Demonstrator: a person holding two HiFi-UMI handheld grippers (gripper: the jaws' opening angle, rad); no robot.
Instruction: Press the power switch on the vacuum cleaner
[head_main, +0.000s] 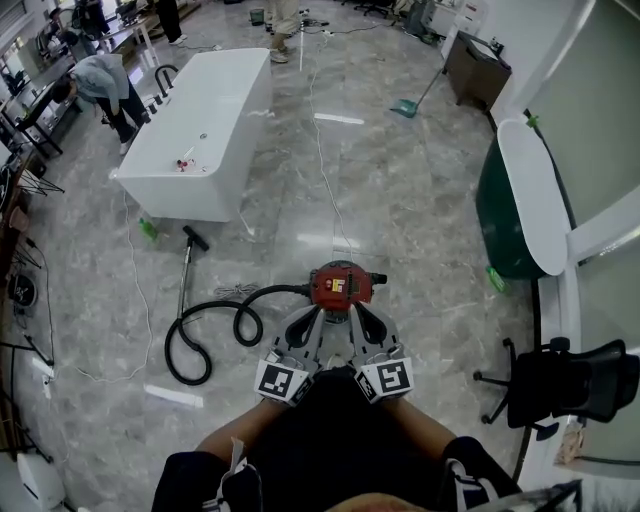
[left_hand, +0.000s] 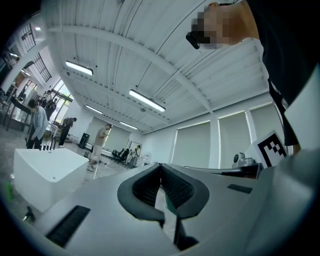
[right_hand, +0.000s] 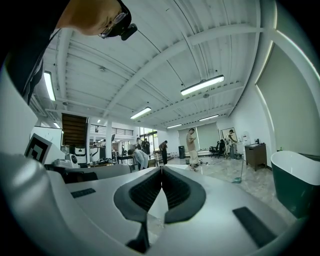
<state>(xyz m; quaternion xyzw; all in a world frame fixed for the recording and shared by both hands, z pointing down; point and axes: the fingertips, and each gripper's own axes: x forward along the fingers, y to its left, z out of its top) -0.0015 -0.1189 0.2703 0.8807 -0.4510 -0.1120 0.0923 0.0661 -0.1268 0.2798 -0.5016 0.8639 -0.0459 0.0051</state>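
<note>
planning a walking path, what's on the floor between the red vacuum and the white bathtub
Head view: mostly bare floor. The vacuum's wand lies near the bathtub's near end; its black hose loops beside it.

Bright, even indoor light
Ceiling strip lights (right_hand: 202, 85) glare off the glossy floor (head_main: 330, 240); fisheye bends edges, corners go black, close foreground soft.

Open lab hall; bathtub (head_main: 172, 193), office chair (head_main: 572, 385)
</note>
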